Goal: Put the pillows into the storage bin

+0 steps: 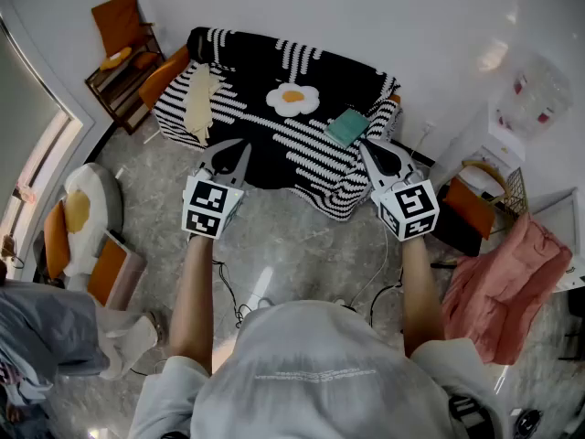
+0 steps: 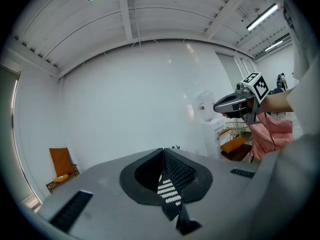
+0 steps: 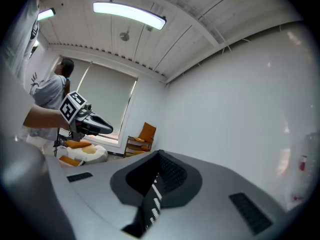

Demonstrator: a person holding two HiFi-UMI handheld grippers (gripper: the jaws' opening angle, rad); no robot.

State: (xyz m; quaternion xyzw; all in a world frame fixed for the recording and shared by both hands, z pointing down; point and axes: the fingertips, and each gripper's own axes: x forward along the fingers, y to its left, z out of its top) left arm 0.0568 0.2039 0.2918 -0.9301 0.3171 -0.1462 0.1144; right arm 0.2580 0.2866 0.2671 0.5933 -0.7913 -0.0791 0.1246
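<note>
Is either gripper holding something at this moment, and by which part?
Nothing is held: the left gripper and the right gripper both have their jaws shut and empty.

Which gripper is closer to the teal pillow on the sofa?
Right. The right gripper points toward the teal pillow, just short of it; the left gripper is well off to its left.

The room is bright and evenly lit. A ceiling tube light (image 3: 129, 14) burns overhead, and pale daylight shows at the window (image 3: 102, 101) on my left. Glare spots the far wall (image 1: 491, 56) and the glossy floor (image 1: 260, 286). Shadows are soft. Both gripper views bend hard at the edges, with black corners.
</note>
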